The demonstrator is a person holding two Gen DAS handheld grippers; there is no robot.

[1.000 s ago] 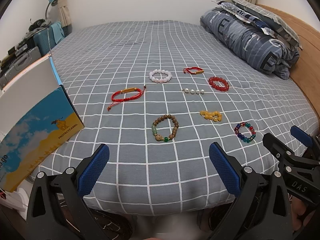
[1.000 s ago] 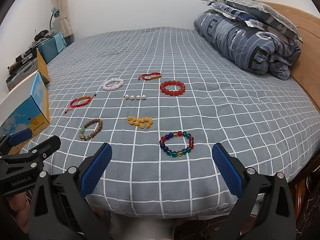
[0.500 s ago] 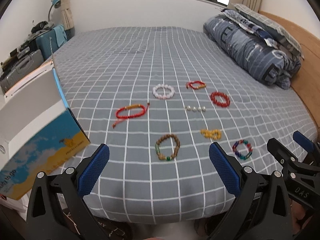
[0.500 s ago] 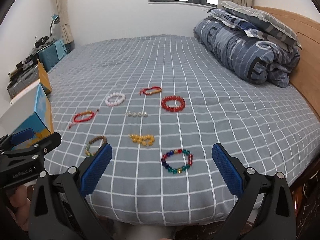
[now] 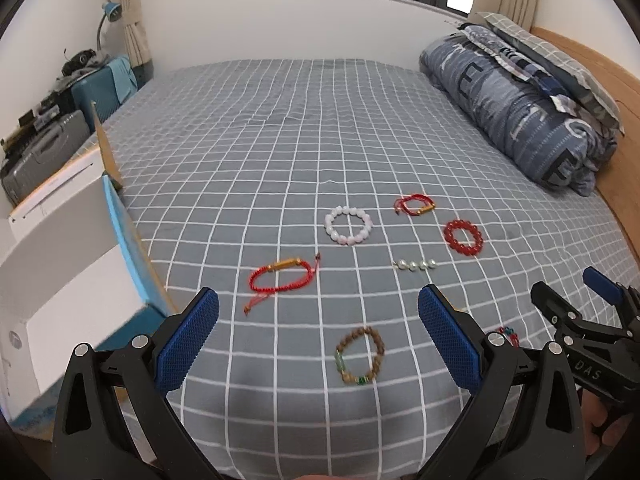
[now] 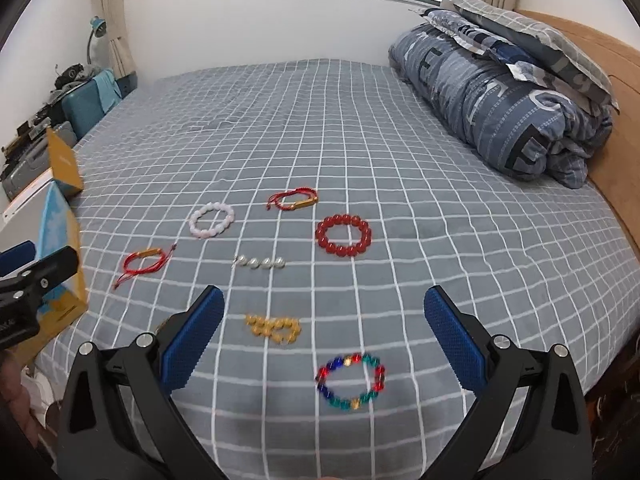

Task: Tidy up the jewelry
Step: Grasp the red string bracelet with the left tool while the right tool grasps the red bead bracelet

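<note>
Several bracelets lie spread on a grey checked bed (image 5: pixel 280 128). My left gripper (image 5: pixel 318 340) is open above the near edge, with a brown wooden bead bracelet (image 5: pixel 360 356) lying between its fingers. Beyond it lie a red cord bracelet (image 5: pixel 282 280), a white bead bracelet (image 5: pixel 348 225) and a pearl strand (image 5: pixel 414 266). My right gripper (image 6: pixel 324 340) is open too, over a multicoloured bead bracelet (image 6: pixel 351 381). A yellow bead bracelet (image 6: pixel 274 327), a red bead bracelet (image 6: pixel 343 235) and a second red cord bracelet (image 6: pixel 294 199) lie further off. Neither gripper holds anything.
An open white and blue cardboard box (image 5: pixel 68 280) stands at the bed's left edge, close to my left gripper. A rolled blue duvet and pillows (image 6: pixel 504 96) lie at the right by the wooden headboard (image 6: pixel 616 120). Suitcases and clutter (image 5: pixel 48 136) sit at the far left.
Both grippers have moved up and forward over the bed's near edge, so the bracelets now appear nearer and lower in view. Both stayed open. No bracelet has moved.
</note>
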